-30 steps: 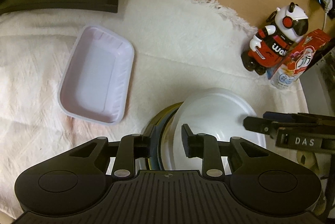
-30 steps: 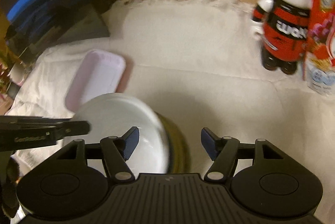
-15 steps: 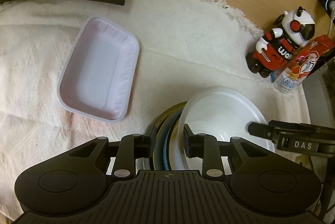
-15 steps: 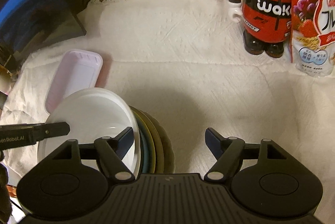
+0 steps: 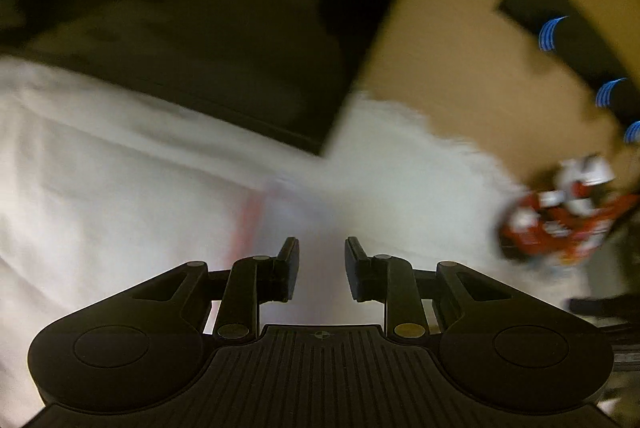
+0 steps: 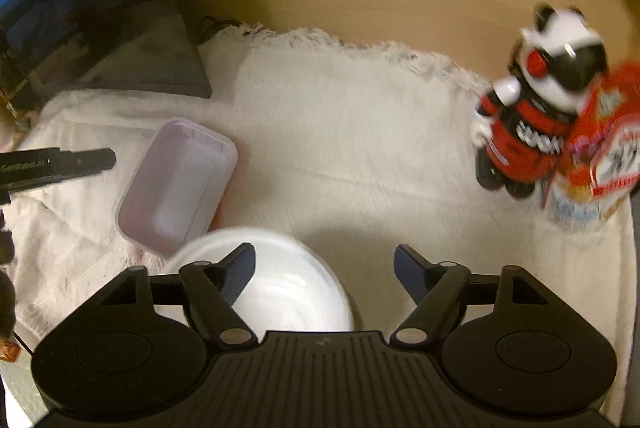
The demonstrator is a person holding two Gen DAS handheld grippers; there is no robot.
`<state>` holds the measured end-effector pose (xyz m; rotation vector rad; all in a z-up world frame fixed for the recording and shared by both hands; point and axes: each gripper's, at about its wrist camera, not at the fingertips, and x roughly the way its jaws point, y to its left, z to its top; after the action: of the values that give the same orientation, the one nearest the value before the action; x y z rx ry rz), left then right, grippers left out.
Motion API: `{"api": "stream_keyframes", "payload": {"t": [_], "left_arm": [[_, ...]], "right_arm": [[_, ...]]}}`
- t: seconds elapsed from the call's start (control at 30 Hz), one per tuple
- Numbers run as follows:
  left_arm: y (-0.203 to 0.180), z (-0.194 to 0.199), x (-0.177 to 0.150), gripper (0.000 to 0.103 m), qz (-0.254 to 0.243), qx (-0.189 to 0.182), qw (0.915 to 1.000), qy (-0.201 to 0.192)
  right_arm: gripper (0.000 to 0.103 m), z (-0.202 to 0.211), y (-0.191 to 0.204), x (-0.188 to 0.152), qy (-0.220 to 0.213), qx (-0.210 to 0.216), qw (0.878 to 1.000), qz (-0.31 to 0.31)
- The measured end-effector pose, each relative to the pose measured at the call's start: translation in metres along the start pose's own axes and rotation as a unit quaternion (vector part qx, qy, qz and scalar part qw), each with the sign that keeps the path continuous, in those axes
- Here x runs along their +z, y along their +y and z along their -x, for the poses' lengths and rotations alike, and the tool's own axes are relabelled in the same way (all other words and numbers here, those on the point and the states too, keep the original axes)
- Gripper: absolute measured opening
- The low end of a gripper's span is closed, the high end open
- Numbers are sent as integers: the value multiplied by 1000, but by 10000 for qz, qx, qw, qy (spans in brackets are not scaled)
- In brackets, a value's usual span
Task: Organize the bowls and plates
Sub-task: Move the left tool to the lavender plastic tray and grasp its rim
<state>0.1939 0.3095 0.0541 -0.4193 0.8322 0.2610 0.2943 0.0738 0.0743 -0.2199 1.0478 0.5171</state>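
**Both grippers empty above the white cloth, bowl under the right one**

While the left wrist view is smeared with blur, it shows the left gripper [image 5: 322, 268] with a narrow gap between its two fingers and nothing caught in that gap. Beyond the fingers [image 5: 289, 268] lies the white cloth [image 5: 120, 187], with a faint pinkish streak just ahead of the left finger that is too blurred to name. A dark flat slab [image 5: 200, 47] lies over the far left part of the cloth, and a red, white and black smear at the right edge is the panda figure [image 5: 560, 216].

The right wrist view is clearer. The right gripper [image 6: 325, 262] stands wide open and holds nothing. The white bowl [image 6: 280, 292] sits on the cloth directly below and ahead of it: the left finger [image 6: 240, 272] overlaps the bowl's inside in the view, while the right finger is apart from it, over bare cloth. Whether the left finger touches the bowl cannot be told. Just beyond the bowl's far left rim lies the pale rectangular tray [image 6: 178, 183], open side up and empty. The tip of the left gripper shows at the left edge of this view, near the tray. At the far right the panda figure stands beside a red snack packet [image 6: 600, 155], both well apart from the bowl.
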Motion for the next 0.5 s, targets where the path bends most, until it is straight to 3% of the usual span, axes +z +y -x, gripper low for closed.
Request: {"api": "stream_keyframes", "payload": {"t": [0.1,0.23,0.33,0.5], "left_arm": [[9,-23,7,27,-302,505,9979,273],[8,-53,6,27,-608,658,9945,542],[12,-64,-3,28,-734,741,9925,639],[27,-79,-10,32,-666,627,9921,863]], "right_arm": [[83,-15,30,20,224,253,9993,151],[83,-67,63,44,1012,673,9926,-21],[82,-113,70,55,1497,528,9865,-399],[65,-161,71,62,1960,484,9755,-879]]}}
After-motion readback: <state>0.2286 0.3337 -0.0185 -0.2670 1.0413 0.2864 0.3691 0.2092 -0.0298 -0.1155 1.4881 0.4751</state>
